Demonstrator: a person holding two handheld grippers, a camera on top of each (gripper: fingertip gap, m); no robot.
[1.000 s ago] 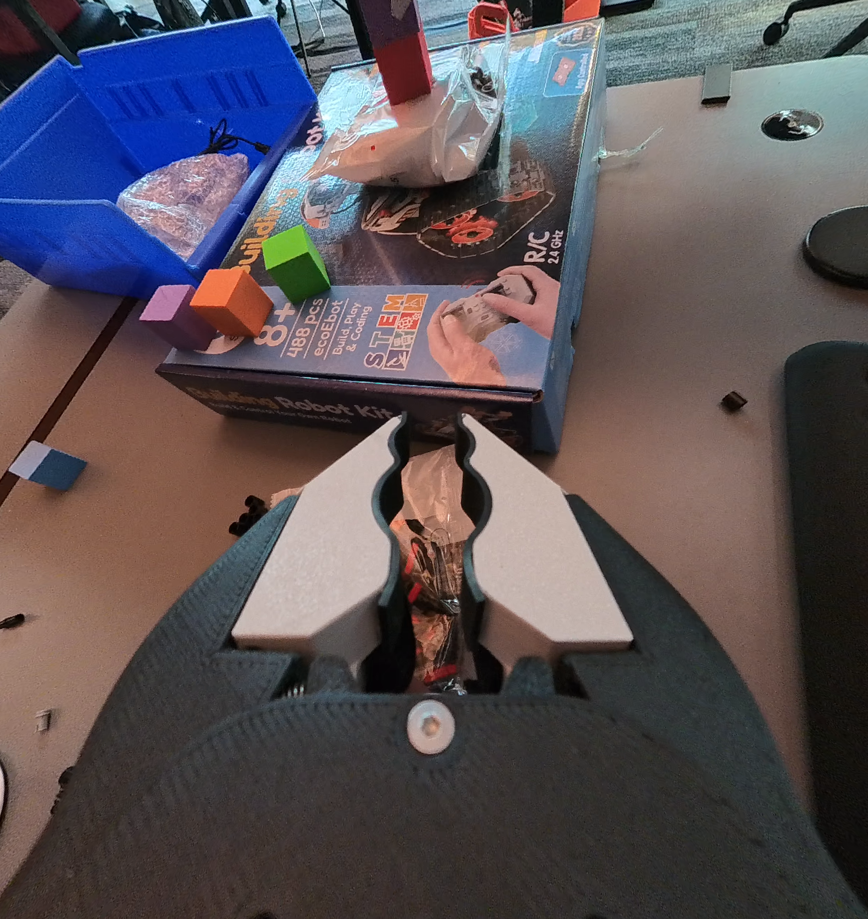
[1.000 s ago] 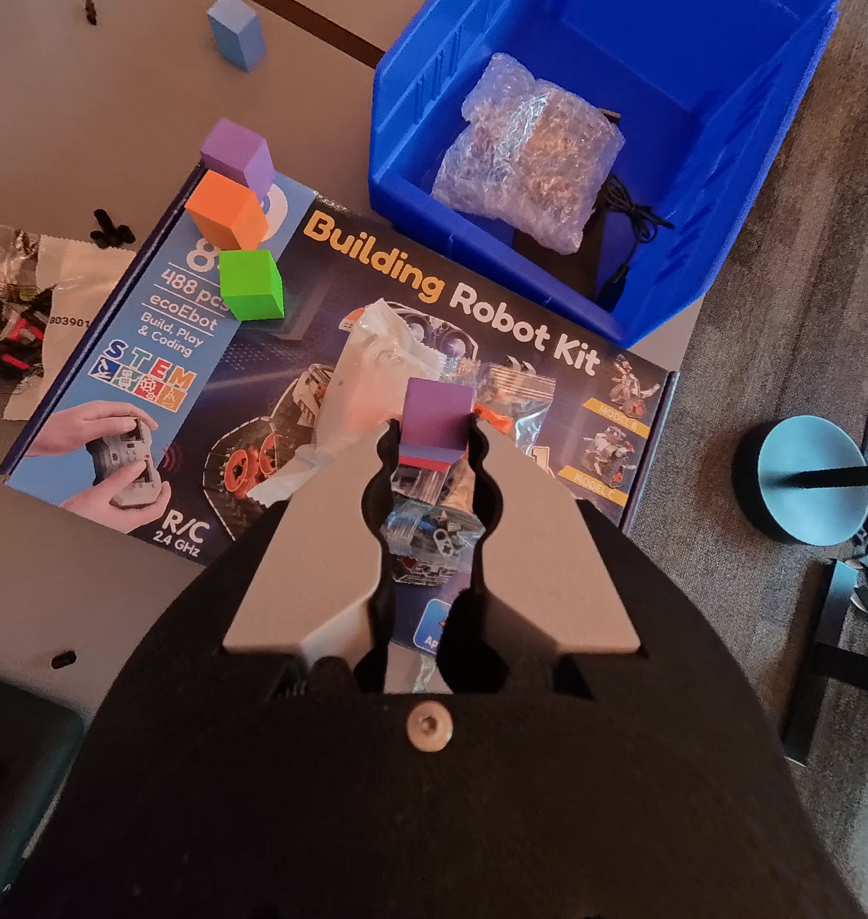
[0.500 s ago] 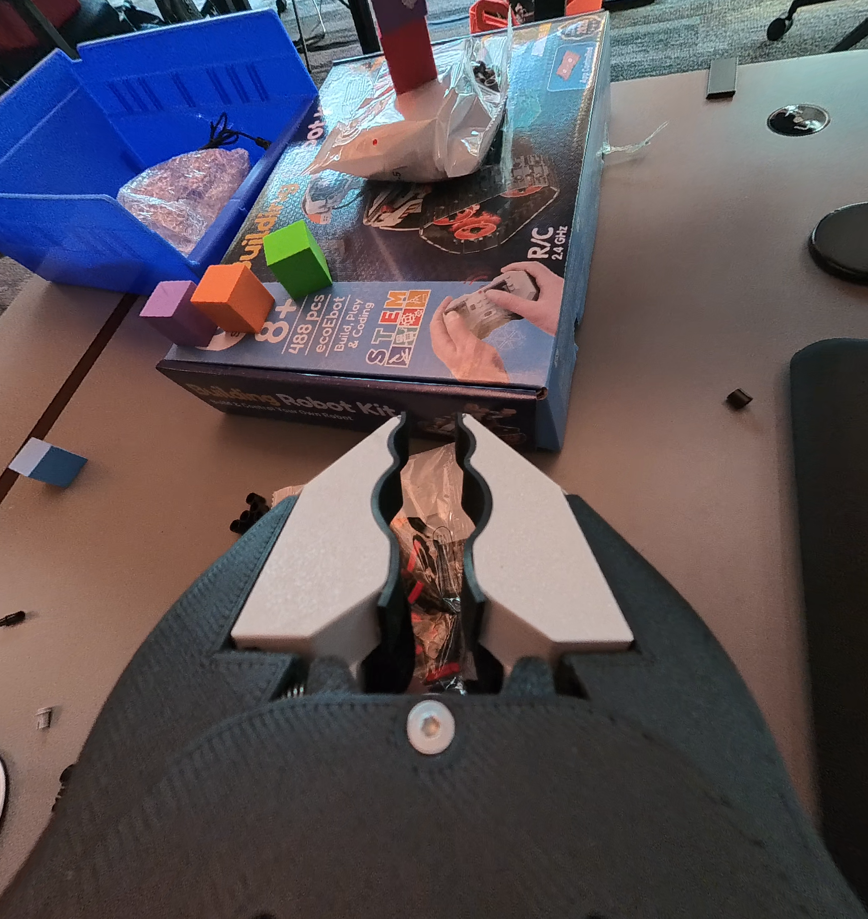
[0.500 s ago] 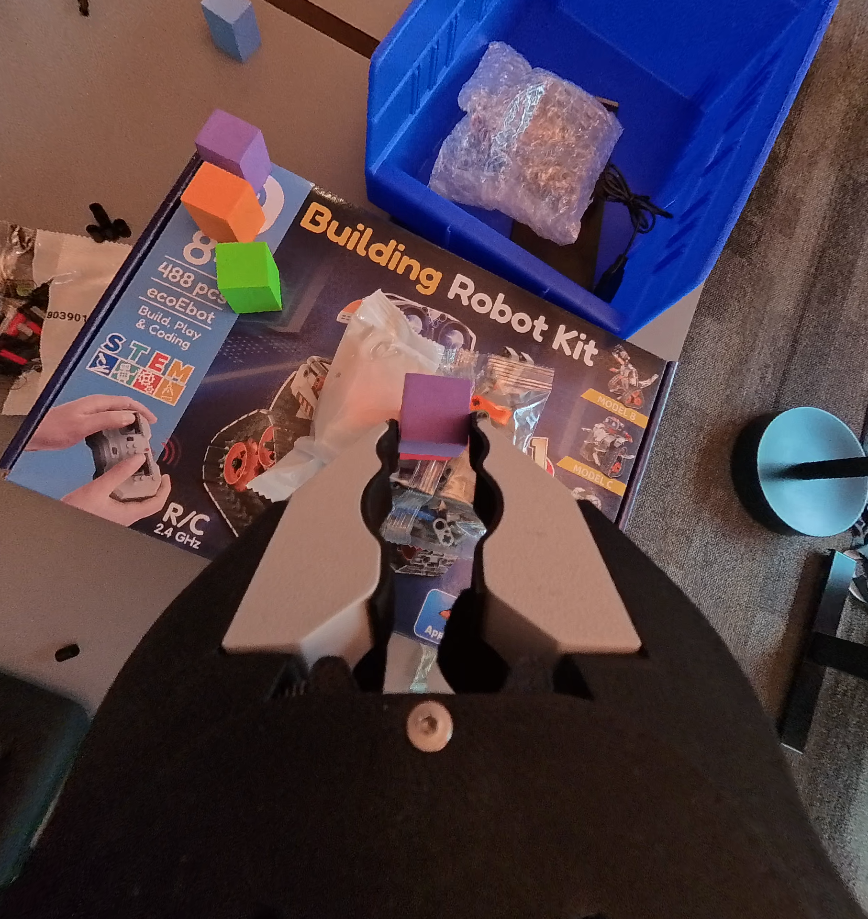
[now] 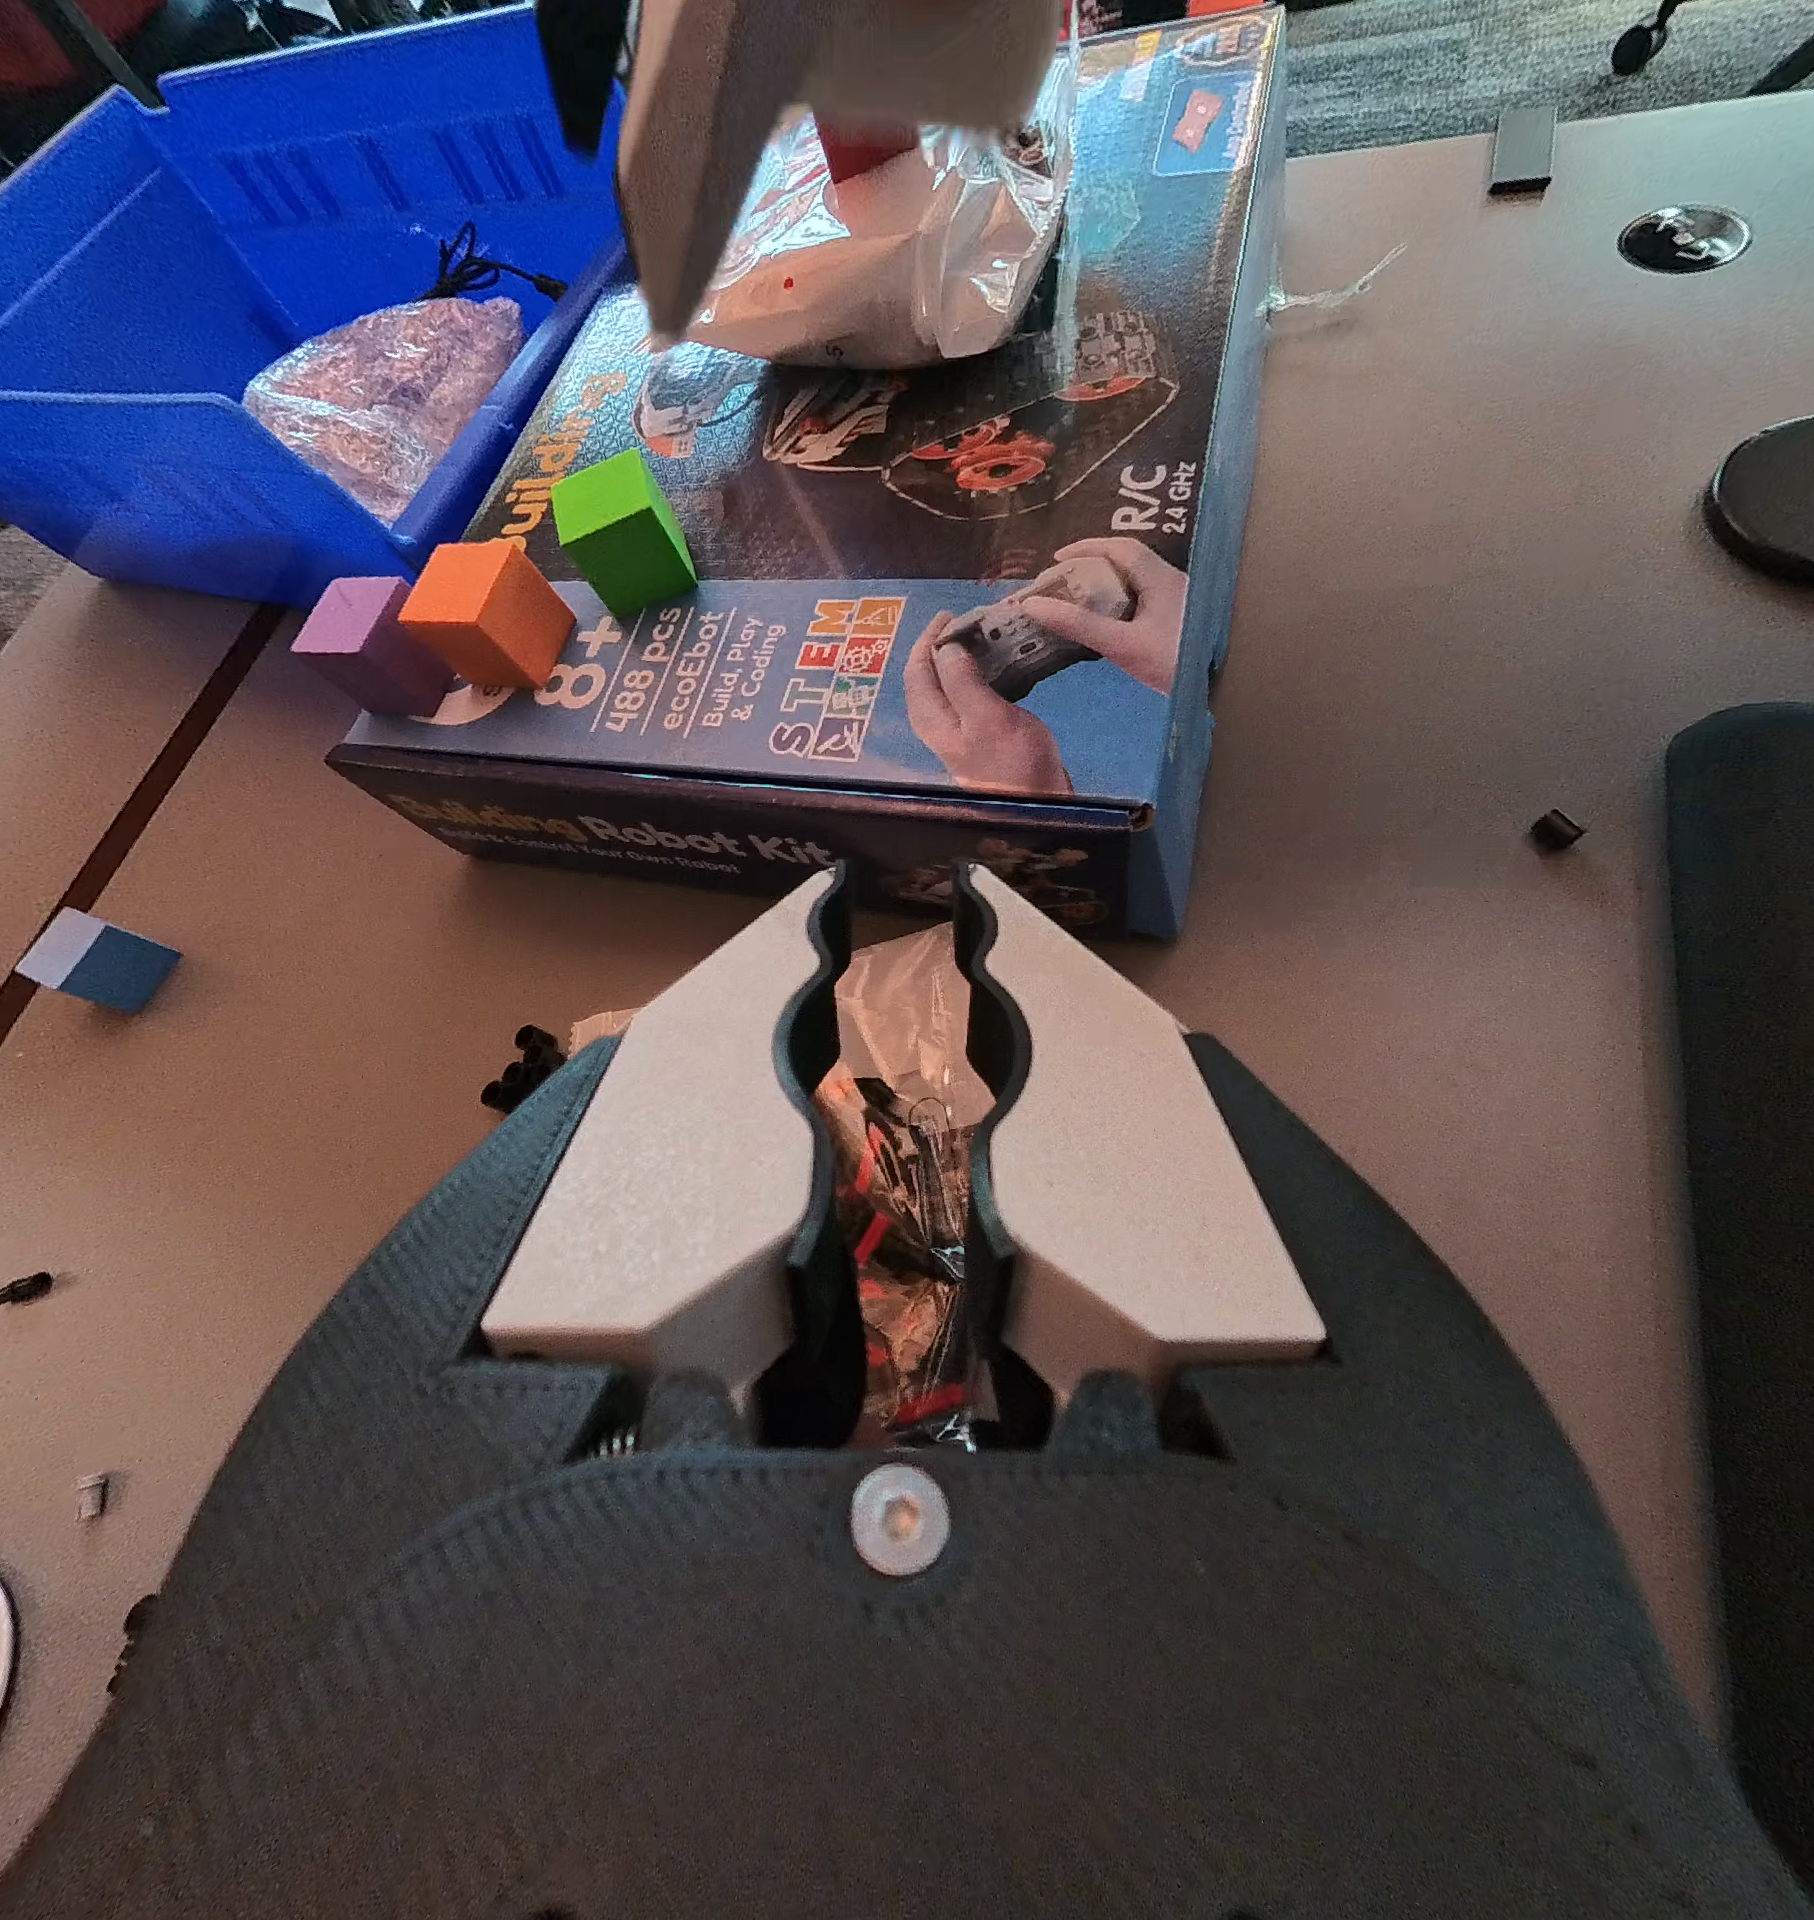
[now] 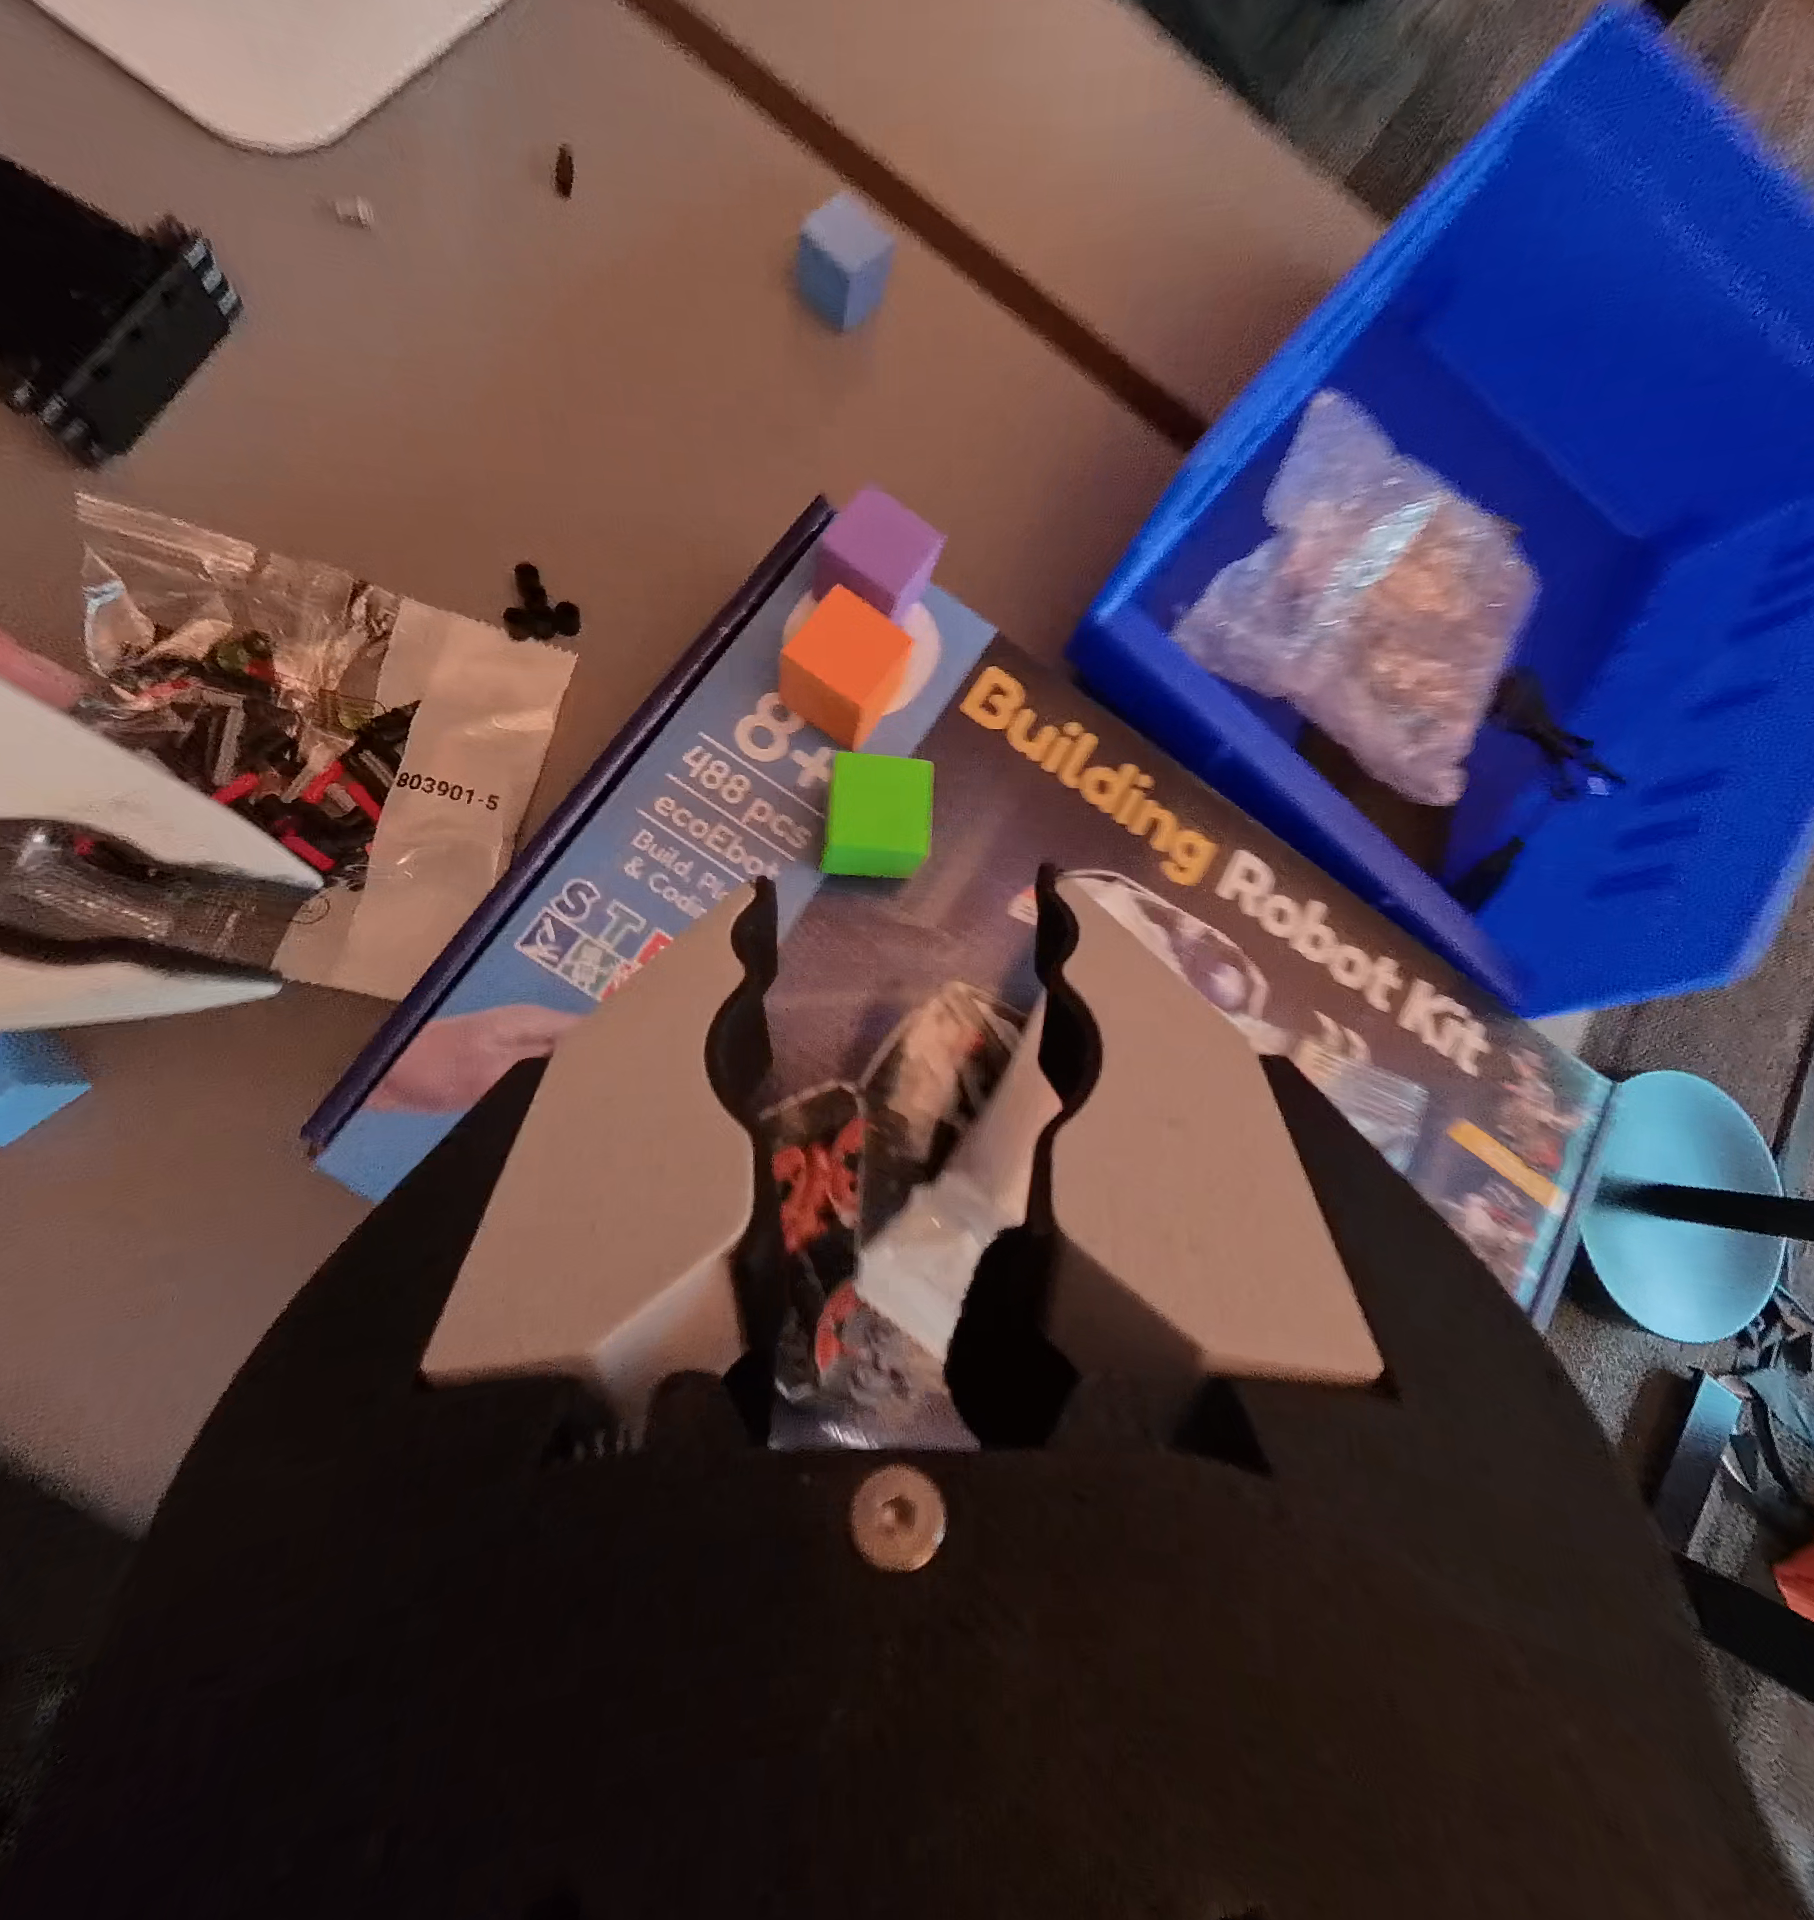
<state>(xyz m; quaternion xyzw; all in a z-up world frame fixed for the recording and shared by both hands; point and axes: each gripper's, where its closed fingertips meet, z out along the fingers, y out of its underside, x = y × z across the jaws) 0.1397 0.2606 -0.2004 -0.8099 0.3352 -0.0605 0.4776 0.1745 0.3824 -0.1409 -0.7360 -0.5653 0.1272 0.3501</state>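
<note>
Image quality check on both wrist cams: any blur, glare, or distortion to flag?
Left wrist view: mostly sharp; the right gripper at the top is motion-smeared, glare on the clear plastic bag under it, wide-angle bending at the table edges. Right wrist view: overall motion blur, worst on the blue bin and the box; dim, warm light.

Five blocks (image 6: 876, 815), two bags (image 6: 290, 717), one bin (image 6: 1630, 436), one box (image 6: 1142, 894)

L hand-held gripper (image 5: 901, 883): jaws near-closed, low | R hand-held gripper (image 6: 898, 894): jaws apart, raised
</note>
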